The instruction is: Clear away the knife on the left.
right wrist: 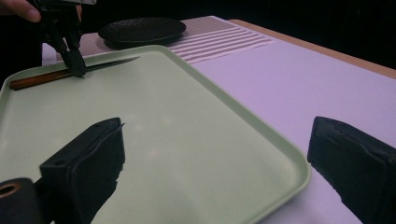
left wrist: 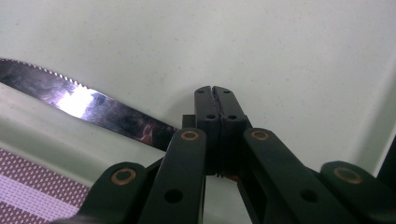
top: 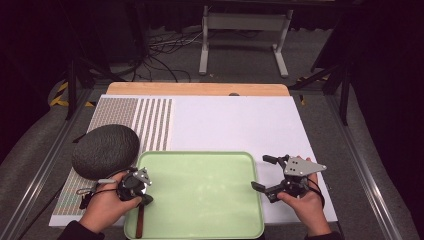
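Our left gripper (left wrist: 215,91) pinches the knife (left wrist: 88,106) (serrated blade beyond its fingers) on the green tray (top: 200,160); lift it level. Our right gripper (top: 262,172) gapes empty past the tray's edge.

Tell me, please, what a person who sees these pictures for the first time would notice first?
Most likely the large pale green tray at the near middle of the white table. Next, the left gripper, its jaws shut on a knife with a brown handle and a toothed blade, lying along the tray's left side. A dark round plate sits on the striped mat just left of the tray, while the right gripper waits open at the tray's right edge.
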The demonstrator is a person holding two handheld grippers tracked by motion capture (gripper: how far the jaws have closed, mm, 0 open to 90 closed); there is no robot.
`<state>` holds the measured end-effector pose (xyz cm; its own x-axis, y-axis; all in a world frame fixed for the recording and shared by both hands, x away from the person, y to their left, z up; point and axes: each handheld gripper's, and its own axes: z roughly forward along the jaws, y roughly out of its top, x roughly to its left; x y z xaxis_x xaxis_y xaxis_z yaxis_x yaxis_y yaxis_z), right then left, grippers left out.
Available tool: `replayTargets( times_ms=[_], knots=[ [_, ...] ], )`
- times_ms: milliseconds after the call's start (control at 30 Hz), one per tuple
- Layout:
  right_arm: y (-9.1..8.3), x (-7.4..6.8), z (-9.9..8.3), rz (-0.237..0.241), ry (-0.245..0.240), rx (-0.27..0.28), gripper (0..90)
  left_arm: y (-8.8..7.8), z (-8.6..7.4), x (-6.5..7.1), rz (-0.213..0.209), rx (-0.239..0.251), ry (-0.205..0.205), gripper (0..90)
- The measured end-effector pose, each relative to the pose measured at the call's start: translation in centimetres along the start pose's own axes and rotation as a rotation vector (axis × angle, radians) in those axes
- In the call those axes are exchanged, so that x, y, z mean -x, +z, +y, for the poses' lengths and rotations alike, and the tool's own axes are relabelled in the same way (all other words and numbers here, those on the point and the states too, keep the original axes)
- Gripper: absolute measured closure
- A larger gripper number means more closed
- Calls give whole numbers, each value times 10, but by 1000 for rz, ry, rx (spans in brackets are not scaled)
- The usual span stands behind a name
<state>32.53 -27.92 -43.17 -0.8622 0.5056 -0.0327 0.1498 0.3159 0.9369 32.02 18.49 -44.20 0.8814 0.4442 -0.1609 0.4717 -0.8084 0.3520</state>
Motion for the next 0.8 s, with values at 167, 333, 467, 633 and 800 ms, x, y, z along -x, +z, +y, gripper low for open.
replayTargets(
  times_ms=[167, 333, 467, 633, 800],
  knots=[
    [1, 0, 0, 2, -1, -3, 47, 0, -2, 3, -5, -6, -5, 899],
    [2, 0, 0, 3, -2, -5, 47, -1, -5, 5, -7, -11, 2, 894],
    [3, 0, 0, 4, -4, -8, 47, -2, -8, 4, -8, -11, -3, 894],
    [3, 0, 1, 5, -5, -7, 47, -3, -8, 4, -6, -7, -12, 867],
    [4, 0, 0, 4, -5, -9, 47, -6, -6, 5, -7, 6, -6, 792]
  ],
)
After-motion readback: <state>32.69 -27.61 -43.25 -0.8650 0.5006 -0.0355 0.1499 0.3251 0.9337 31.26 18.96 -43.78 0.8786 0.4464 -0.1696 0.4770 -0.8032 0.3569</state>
